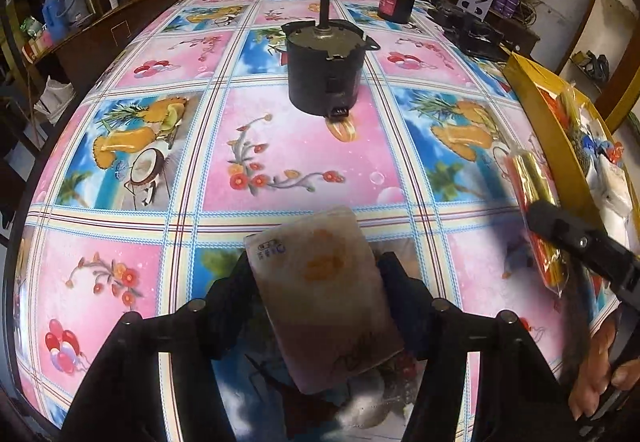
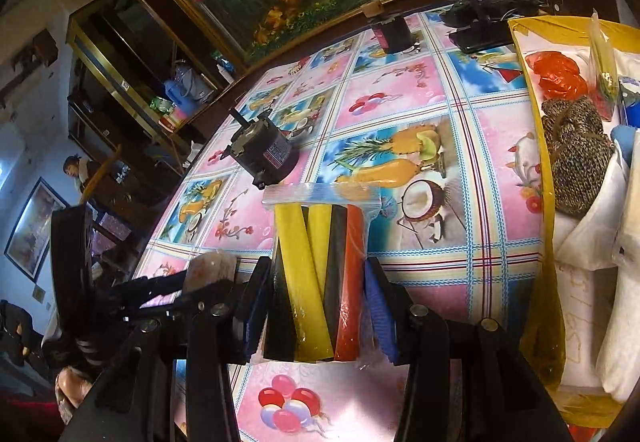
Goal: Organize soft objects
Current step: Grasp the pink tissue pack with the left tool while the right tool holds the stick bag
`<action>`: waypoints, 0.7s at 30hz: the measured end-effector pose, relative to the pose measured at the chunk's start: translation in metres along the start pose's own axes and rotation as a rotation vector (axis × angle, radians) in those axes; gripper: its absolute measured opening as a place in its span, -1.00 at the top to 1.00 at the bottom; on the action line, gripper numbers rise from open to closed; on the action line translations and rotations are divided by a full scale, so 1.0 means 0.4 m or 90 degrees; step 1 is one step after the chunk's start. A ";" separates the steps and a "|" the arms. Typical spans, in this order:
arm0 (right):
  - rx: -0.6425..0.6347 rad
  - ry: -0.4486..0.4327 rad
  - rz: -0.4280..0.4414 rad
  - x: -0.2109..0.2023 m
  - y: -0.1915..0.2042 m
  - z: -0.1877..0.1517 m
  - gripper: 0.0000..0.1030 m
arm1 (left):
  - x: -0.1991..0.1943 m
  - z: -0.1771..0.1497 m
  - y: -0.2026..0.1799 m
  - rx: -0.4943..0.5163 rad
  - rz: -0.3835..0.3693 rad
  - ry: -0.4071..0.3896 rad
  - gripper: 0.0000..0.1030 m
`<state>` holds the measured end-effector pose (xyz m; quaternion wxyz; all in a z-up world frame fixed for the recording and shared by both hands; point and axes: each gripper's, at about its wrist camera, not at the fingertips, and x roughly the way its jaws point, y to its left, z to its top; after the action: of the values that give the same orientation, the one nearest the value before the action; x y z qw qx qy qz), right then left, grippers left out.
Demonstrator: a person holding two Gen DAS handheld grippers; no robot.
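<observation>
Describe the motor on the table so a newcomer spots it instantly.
On the patterned tablecloth, look toward the far middle. The motor is a black cylinder with a metal top and an upright shaft; the dark bottle behind it is smaller, red-labelled, with a tan cap.

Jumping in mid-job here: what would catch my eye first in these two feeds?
The loud pink-and-blue fruit-print tablecloth fills both views, with a black cylindrical motor standing on it toward the far side. Close up, the right gripper clamps a clear bag of yellow, black and red tubes, and a pale translucent soft slab sits between the left gripper's fingers. At the right edge, a yellow tray holds bagged soft items.
</observation>
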<state>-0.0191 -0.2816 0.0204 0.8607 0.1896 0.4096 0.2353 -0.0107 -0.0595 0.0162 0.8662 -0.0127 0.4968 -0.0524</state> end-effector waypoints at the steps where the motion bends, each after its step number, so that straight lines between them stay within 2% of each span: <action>1: -0.002 -0.002 -0.001 0.000 0.003 0.001 0.03 | 0.002 0.011 0.006 -0.007 -0.014 0.003 -0.18; 3: -0.012 -0.011 -0.019 -0.002 0.008 0.010 0.03 | 0.003 0.033 -0.003 -0.009 -0.037 0.007 -0.18; 4: -0.031 -0.022 -0.050 -0.003 0.019 0.021 0.04 | 0.000 0.045 -0.015 -0.008 -0.045 0.001 -0.18; 6: -0.058 -0.039 -0.095 -0.005 0.036 0.045 0.04 | -0.013 0.072 -0.046 0.002 -0.055 -0.022 -0.18; 8: -0.047 -0.049 -0.118 -0.008 0.040 0.085 0.04 | -0.024 0.104 -0.079 0.012 -0.065 -0.048 -0.18; 10: -0.036 -0.076 -0.151 -0.009 0.038 0.137 0.04 | -0.027 0.142 -0.119 0.025 -0.061 -0.083 -0.18; 12: -0.050 -0.118 -0.219 -0.004 0.037 0.186 0.04 | -0.018 0.173 -0.150 0.033 -0.035 -0.115 -0.18; 13: -0.046 -0.126 -0.234 -0.002 0.031 0.200 0.04 | -0.010 0.183 -0.158 0.033 -0.032 -0.125 -0.18; 15: -0.023 -0.151 -0.220 -0.001 0.012 0.212 0.04 | 0.018 0.193 -0.162 0.025 -0.048 -0.120 -0.18; 18: -0.051 -0.159 -0.238 0.012 0.010 0.203 0.04 | 0.047 0.194 -0.151 0.024 -0.055 -0.096 -0.18; 21: -0.073 -0.164 -0.226 0.006 0.022 0.192 0.04 | 0.040 0.191 -0.150 0.026 -0.061 -0.108 -0.18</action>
<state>0.0412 -0.2832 0.0691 0.9432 0.0942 0.3091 0.0766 0.0585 -0.1232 0.0454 0.9017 -0.0234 0.4194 -0.1027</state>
